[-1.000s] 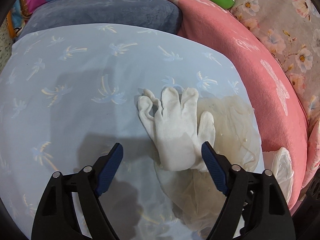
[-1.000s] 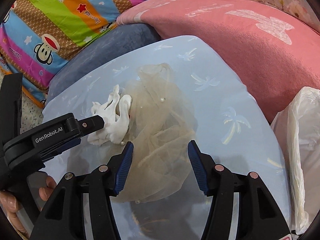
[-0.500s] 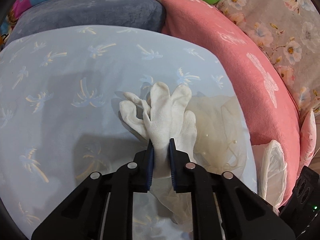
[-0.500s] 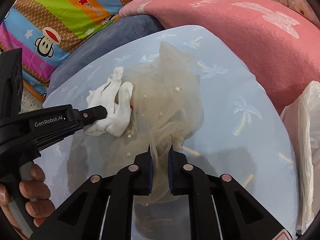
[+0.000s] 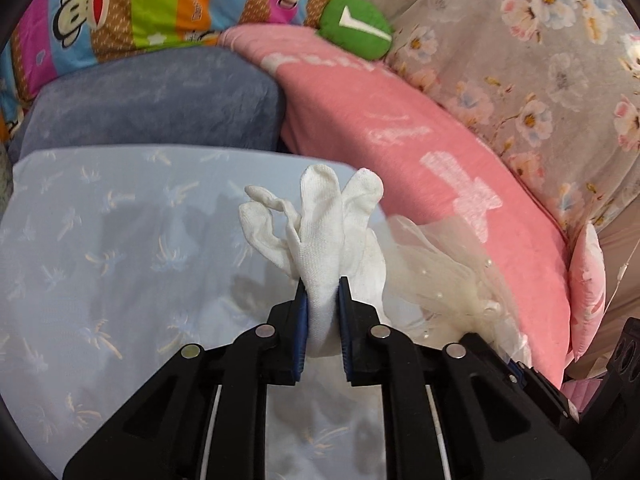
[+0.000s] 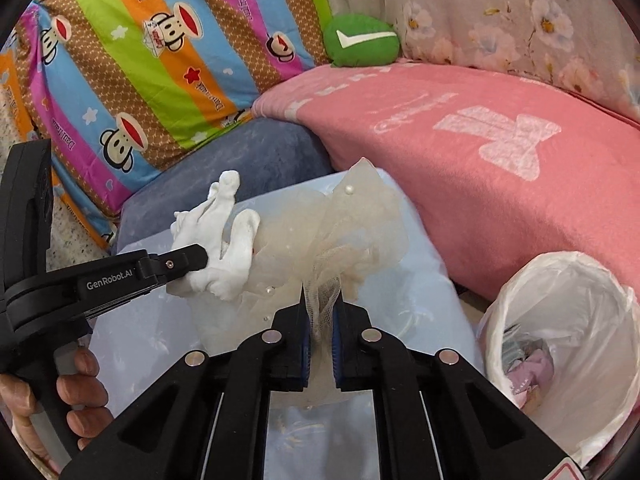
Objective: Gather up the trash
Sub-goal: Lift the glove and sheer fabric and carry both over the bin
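Bin [image 6: 568, 280] with scraps; left gripper [image 5: 322, 292] on glove [image 5: 320, 216], right gripper [image 6: 321, 300] on tulle [image 6: 340, 220].

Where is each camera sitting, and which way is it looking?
Left wrist view: sits on the left gripper, looking forward and down along its fingers at the white glove it pinches over the light blue cushion; only its own black fingers show.
Right wrist view: sits on the right gripper, looking down at the beige tulle it pinches, lined trash bin on the right; the left gripper and the hand holding it show.
Both share the glove, tulle, pink blanket and green toy.
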The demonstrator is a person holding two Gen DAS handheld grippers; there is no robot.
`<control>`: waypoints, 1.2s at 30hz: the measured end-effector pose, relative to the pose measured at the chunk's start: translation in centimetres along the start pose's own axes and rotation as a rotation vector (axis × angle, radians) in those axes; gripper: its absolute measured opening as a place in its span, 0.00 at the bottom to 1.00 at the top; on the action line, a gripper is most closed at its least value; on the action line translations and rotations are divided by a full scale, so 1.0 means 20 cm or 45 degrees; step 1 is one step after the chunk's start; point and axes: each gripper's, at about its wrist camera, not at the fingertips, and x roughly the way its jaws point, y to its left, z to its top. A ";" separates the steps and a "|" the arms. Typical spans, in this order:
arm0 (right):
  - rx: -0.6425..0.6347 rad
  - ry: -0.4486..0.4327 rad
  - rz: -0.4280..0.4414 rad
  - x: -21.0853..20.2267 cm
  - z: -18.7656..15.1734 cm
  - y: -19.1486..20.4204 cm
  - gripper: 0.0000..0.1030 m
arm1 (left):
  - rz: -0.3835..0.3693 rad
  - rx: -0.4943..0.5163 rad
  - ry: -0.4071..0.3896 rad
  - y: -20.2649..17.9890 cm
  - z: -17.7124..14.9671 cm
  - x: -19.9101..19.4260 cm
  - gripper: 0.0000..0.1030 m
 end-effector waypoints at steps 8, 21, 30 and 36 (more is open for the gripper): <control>0.067 -0.182 -0.100 -0.35 0.10 -0.22 0.07 | -0.032 0.104 -0.098 -0.21 0.01 -0.14 0.13; 0.187 -0.305 -0.212 -0.69 0.08 -0.60 0.07 | -0.114 0.262 -0.069 -0.55 -0.10 -0.16 0.13; 0.256 -0.344 -0.272 -0.82 0.03 -0.79 0.07 | -0.163 0.378 -0.020 -0.78 -0.18 -0.10 0.14; 0.287 -0.351 -0.299 -0.85 0.01 -0.89 0.07 | -0.181 0.435 0.011 -0.92 -0.23 -0.05 0.14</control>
